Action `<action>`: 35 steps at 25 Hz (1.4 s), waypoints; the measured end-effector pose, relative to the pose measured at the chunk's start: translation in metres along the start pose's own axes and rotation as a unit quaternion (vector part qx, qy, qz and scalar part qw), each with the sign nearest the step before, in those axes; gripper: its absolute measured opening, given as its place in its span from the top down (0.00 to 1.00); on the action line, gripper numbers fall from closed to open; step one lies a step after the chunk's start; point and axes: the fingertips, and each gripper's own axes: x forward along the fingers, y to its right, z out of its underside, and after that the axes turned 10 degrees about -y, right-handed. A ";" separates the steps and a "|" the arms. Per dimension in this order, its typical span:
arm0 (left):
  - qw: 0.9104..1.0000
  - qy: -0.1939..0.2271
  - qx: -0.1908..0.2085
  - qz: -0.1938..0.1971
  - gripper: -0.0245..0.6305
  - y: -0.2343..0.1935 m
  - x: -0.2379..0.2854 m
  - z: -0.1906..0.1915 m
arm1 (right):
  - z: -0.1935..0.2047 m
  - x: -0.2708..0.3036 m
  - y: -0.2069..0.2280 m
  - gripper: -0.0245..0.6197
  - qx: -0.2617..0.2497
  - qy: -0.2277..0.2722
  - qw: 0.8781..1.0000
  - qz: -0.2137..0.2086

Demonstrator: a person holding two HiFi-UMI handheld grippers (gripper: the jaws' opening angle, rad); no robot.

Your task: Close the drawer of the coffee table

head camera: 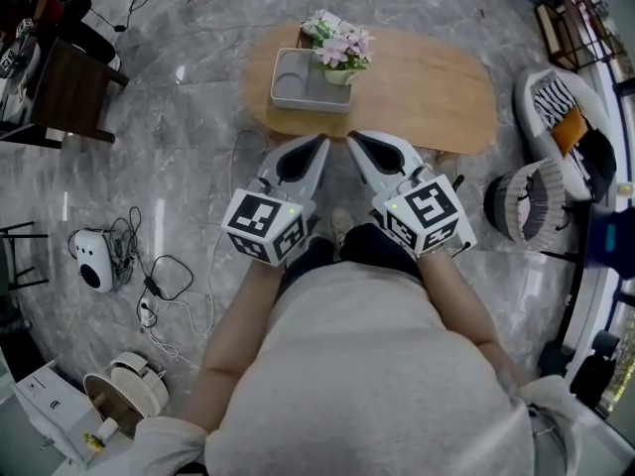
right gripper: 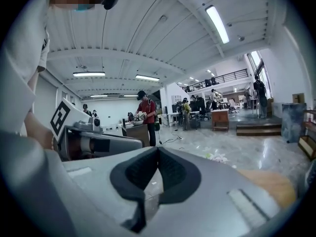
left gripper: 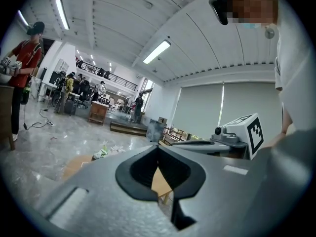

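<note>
Ahead on the glossy marble floor (head camera: pixel 189 87): coffee table (head camera: pixel 437 87), oval, its smooth pale wood surface carried a grey tray (head camera: pixel 288 95) and pink flowers (head camera: pixel 342 46).
Drawer: none jutted past the rim; shut or hidden beneath, I judged.
Left gripper (head camera: pixel 322 142): grey fingers pressed together, empty.
Right gripper (head camera: pixel 354 139): fingers likewise closed, holding nothing.

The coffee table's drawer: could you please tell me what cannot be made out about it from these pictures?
- Head view: the top of the coffee table, the left claw and the right claw hide the drawer, so I cannot tell whether it is open or closed.
- Left gripper view: only a sliver of the table shows through the claw.
</note>
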 end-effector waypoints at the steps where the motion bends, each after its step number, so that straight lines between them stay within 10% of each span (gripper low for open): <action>1: 1.000 -0.001 0.001 0.002 0.96 0.001 0.001 0.000 | 0.000 0.000 0.000 0.96 0.002 0.000 1.000 0.000; 35: 0.999 -0.049 0.003 0.002 0.96 -0.001 -0.009 0.018 | -0.002 0.014 -0.028 0.96 -0.024 -0.014 0.999 -0.040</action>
